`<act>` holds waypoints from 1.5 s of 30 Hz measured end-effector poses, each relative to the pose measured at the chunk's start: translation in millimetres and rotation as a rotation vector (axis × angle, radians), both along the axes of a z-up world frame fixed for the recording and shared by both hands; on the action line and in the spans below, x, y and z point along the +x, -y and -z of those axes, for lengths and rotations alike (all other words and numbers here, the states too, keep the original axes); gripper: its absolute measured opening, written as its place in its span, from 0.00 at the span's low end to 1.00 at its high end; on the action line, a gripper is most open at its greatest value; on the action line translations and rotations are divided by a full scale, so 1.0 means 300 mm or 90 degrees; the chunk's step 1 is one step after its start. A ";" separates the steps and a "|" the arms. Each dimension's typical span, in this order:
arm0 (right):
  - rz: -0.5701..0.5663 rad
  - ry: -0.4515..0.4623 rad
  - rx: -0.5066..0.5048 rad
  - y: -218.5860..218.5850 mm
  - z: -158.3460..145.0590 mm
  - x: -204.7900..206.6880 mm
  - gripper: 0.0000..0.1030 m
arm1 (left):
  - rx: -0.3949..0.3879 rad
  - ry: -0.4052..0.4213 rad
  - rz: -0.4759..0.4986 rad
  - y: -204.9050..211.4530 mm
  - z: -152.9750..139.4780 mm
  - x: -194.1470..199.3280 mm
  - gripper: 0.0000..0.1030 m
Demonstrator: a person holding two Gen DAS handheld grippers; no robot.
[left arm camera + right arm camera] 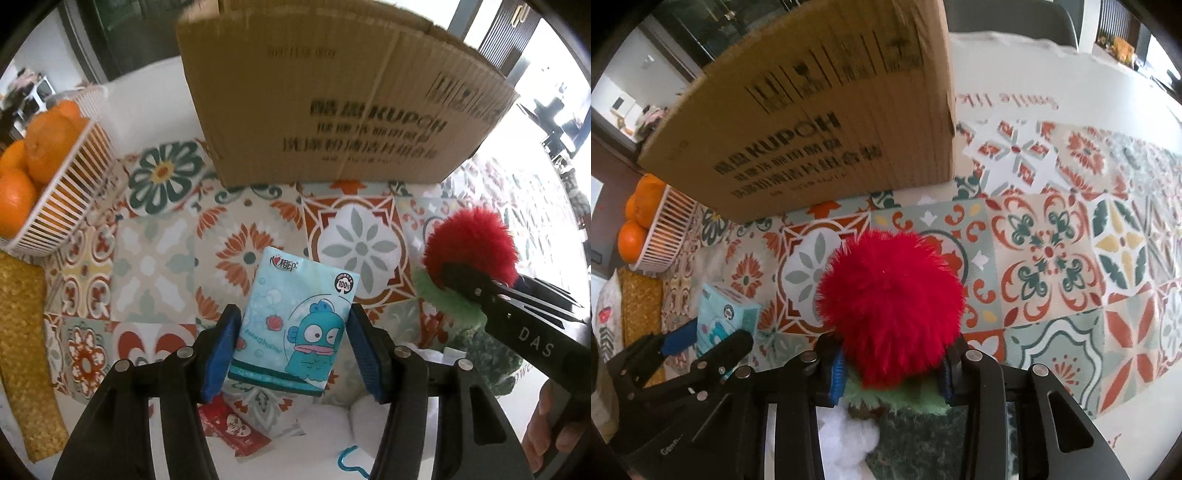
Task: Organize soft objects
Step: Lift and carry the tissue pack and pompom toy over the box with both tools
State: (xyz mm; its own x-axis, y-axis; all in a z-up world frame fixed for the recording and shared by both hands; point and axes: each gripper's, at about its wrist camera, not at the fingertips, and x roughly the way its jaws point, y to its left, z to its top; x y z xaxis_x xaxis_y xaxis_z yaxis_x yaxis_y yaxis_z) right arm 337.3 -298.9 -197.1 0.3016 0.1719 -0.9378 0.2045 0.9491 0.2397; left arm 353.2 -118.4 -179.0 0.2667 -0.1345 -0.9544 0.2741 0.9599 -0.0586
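Left gripper [291, 350] clamps a tissue pack [295, 325] between blue pads; right gripper [890, 373], at its 3 o'clock, grips a red pompom toy [890, 306].

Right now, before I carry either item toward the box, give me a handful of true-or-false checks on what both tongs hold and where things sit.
1. The left tongs grip a light blue tissue pack between their blue pads. True.
2. The right tongs are empty. False: they are shut on a red pom-pom with green fluff below it.
3. The cardboard box stands on the patterned tablecloth ahead of both tongs. True.
4. The white basket holds apples. False: it holds oranges.
5. A red sachet lies below the left tongs. True.
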 end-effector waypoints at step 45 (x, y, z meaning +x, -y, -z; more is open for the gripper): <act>-0.024 0.300 -0.018 -0.019 -0.604 -0.092 0.38 | -0.090 0.265 0.006 0.049 -0.583 0.002 0.56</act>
